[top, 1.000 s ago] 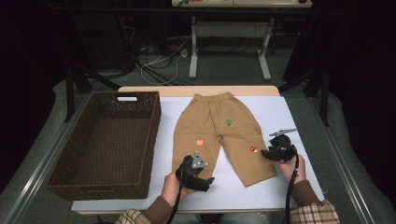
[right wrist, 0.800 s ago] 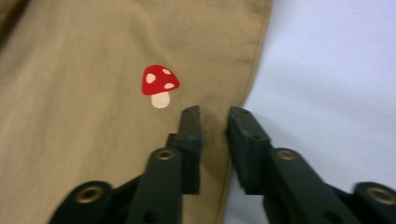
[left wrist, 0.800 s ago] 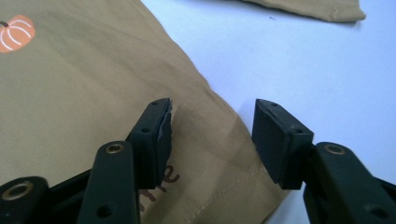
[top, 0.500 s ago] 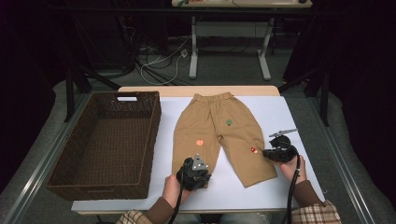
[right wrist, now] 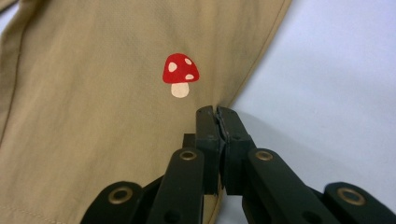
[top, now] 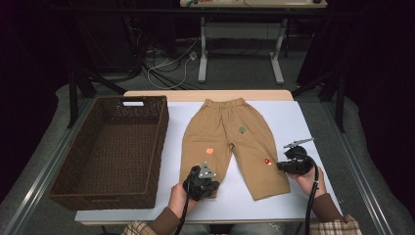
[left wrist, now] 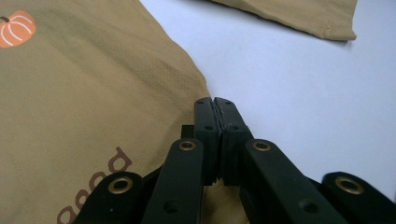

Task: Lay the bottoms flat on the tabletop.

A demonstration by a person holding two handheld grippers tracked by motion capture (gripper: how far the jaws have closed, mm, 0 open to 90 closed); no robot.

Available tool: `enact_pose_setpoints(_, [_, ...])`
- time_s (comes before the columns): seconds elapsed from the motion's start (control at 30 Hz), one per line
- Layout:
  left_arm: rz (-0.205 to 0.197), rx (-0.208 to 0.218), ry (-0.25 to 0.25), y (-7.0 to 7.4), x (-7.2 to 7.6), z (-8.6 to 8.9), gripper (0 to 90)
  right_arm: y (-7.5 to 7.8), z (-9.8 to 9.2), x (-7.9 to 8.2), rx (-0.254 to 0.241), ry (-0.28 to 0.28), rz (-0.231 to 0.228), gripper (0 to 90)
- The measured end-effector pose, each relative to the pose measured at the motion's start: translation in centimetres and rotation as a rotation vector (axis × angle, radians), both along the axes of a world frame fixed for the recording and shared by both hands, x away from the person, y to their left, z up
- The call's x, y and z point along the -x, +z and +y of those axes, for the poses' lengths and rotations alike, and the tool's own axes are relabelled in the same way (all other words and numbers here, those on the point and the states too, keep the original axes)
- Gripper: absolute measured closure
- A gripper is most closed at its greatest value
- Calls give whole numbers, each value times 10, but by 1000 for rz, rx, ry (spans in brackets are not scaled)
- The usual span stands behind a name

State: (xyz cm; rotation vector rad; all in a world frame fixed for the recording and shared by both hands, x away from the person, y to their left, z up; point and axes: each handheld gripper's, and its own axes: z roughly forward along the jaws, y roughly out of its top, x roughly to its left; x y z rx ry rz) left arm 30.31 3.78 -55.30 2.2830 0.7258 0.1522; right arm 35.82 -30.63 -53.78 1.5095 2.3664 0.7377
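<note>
Trousers (top: 234,142) lie flat on counter (top: 293,122) beside wicker basket (top: 110,152); left hand-held gripper (left wrist: 215,103) has just clamped onto 1 leg's inner hem edge, right hand-held gripper (right wrist: 216,112) pinches other leg's outer edge near mushroom print (right wrist: 180,74)

Tan trousers (top: 230,142) lie flat on the white tabletop (top: 303,122), waistband at the far side. The left gripper (top: 201,182) sits at the hem of the left-hand leg; the right gripper (top: 295,164) sits at the outer edge of the other leg. An empty wicker basket (top: 110,149) stands left of the trousers.
</note>
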Motion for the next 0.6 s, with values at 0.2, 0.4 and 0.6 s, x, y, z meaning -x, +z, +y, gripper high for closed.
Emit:
enact_pose_setpoints(0.2, [9,-2,-19,2,7,1,888,0,-3,7,3,8,8,879])
enact_pose_setpoints(0.4, [15,-8,-36,1,14,3,889,0,-6,15,-8,5,24,878])
enact_pose_setpoints(0.6, [20,-10,-50,2,22,5,892,3,-4,25,13,17,23,878])
